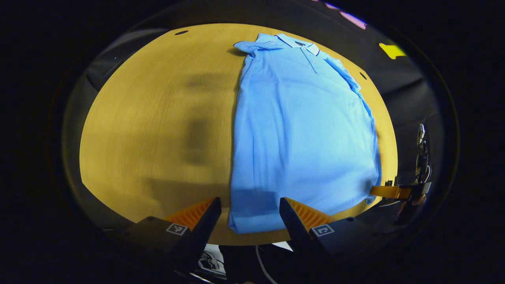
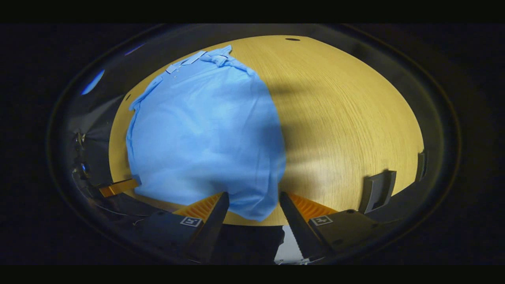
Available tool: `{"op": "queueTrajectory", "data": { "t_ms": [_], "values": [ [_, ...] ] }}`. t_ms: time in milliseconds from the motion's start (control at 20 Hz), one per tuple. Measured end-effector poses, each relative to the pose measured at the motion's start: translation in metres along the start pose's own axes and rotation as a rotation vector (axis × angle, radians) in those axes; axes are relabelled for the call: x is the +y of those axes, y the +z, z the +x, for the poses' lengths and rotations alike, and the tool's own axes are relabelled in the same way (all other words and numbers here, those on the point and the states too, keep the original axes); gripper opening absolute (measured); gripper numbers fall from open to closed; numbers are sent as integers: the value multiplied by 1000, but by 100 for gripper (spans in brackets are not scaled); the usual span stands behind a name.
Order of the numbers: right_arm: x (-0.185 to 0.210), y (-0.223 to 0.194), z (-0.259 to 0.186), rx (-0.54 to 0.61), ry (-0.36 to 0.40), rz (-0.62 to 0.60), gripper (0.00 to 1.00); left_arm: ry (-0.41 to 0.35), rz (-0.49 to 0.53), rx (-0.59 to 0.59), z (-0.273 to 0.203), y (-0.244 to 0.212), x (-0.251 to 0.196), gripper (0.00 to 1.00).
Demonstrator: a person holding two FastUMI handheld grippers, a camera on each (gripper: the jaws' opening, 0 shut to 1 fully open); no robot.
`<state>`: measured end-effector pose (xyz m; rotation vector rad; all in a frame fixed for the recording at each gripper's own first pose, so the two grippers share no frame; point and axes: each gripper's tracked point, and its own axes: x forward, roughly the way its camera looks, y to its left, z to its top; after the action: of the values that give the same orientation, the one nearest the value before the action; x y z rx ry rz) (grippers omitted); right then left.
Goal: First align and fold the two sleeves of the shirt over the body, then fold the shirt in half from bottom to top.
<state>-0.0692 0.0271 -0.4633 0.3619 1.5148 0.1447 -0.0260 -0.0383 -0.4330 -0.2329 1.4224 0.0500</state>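
We see the light blue polo shirt lying flat on the round wooden desk, collar at the far side and hem at the near edge. In the left gripper view it sits on the right half of the desk; in the right gripper view the shirt sits on the left half, with bare wood to its right. Both sleeves look folded in over the body, so the shirt forms a long, narrow shape; one sleeve end bunches up near the collar.

Our left tool is released, its two fingers spread wide at the near desk edge. The shirt's near left hem corner lies in the gap between them, and we cannot tell whether either finger touches the cloth. Our right tool is also released, fingers spread, with the near right hem corner between them, again with no clear contact.

In the left gripper view, the other tool's finger reaches in beside the shirt's far hem corner at the desk's right edge. In the right gripper view, a finger likewise sits at the left edge, just beside the hem. A dark bracket-like piece stands at the desk's right rim.
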Motion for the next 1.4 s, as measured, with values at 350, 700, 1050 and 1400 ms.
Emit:
{"op": "queueTrajectory", "data": {
  "t_ms": [350,700,1050,1400],
  "values": [
    [6,-6,2,37,-20,3,77,0,-20,57,3,-9,-14,98],
    [30,28,13,-108,106,14,5,-48,19,-61,16,17,-25,6],
    [51,57,13,-207,460,159,1,-169,3,-172,9,36,-27,6],
    [85,104,-21,-245,798,345,5,-277,-4,-314,-11,83,-33,6]
  ]
}}
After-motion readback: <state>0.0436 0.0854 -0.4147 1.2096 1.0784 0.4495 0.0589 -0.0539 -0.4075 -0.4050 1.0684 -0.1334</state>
